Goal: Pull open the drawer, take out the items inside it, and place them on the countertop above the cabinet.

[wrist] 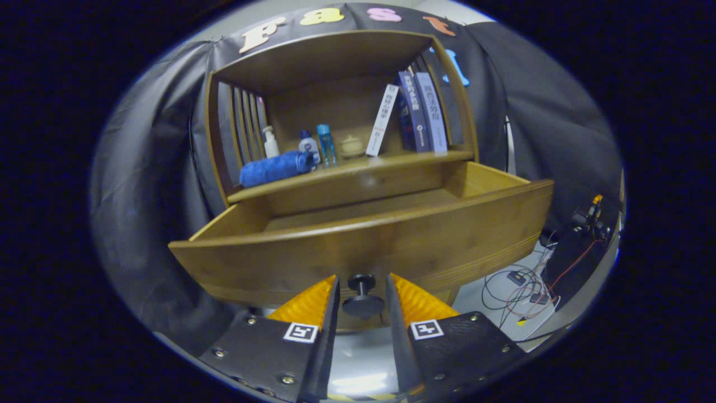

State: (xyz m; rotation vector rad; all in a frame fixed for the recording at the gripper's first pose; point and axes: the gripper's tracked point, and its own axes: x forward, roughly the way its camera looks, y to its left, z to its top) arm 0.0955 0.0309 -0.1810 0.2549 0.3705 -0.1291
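Now the gripper [362, 286] is sitting slightly open, its fingers flanking the drawer's knob [362, 295] without visibly pressing it; the pulled-out drawer [358, 246] is lying just ahead, its interior above and beyond the fingers.

Recording booth: black cloth wall [531, 112], floor cables [526, 285].

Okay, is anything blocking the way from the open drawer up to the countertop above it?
Nothing visible blocks it. The drawer is pulled out, and the countertop's front edge is bare. A rolled blue towel, bottles and books sit further back. The gripper jaws flank the knob, open.
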